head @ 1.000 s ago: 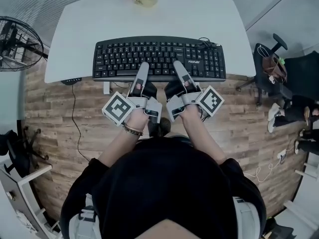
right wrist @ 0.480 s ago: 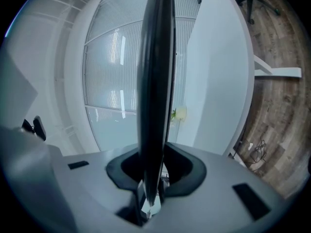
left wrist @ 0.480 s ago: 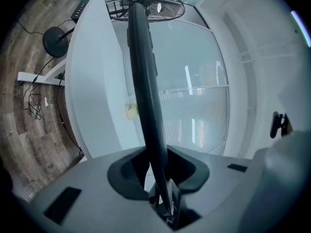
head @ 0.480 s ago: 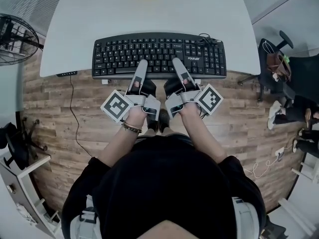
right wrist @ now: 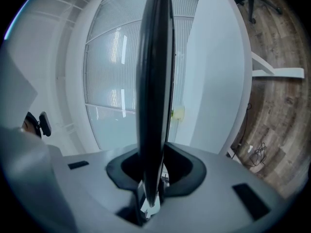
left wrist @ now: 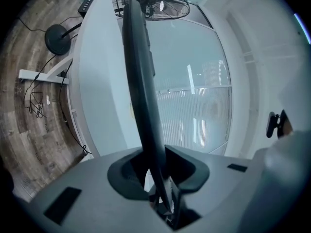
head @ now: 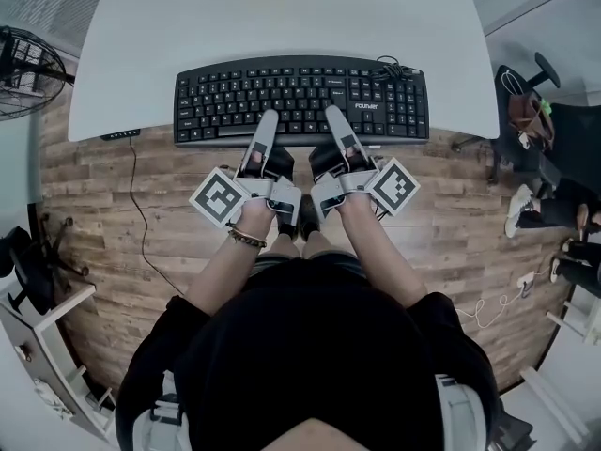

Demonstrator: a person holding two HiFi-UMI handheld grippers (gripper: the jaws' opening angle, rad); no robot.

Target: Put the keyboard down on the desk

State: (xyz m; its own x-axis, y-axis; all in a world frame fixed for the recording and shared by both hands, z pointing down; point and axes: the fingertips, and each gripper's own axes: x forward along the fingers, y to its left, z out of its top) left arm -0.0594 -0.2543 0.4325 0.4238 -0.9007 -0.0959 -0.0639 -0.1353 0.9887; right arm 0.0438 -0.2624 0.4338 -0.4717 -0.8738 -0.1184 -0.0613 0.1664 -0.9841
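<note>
A black keyboard (head: 300,97) lies level over the front part of the white desk (head: 282,12), its near edge overhanging the desk's front edge. My left gripper (head: 268,125) is shut on that near edge left of the middle. My right gripper (head: 335,120) is shut on it just to the right. In the left gripper view the keyboard (left wrist: 141,91) runs edge-on out of the gripper (left wrist: 158,164), close beside the desk (left wrist: 99,81). In the right gripper view the keyboard (right wrist: 153,81) sits in the gripper (right wrist: 153,166), and a gap shows between it and the desk (right wrist: 218,72).
A standing fan (head: 23,69) is left of the desk, and its head (left wrist: 150,4) shows in the left gripper view. An office chair (head: 526,111) stands at the right. The keyboard's coiled cable (head: 387,67) lies on its right end. A wood floor (head: 122,224) lies below.
Both grippers and the keyboard have sunk toward the desk top. The flower pot at the desk's far edge has slipped out of the head view.
</note>
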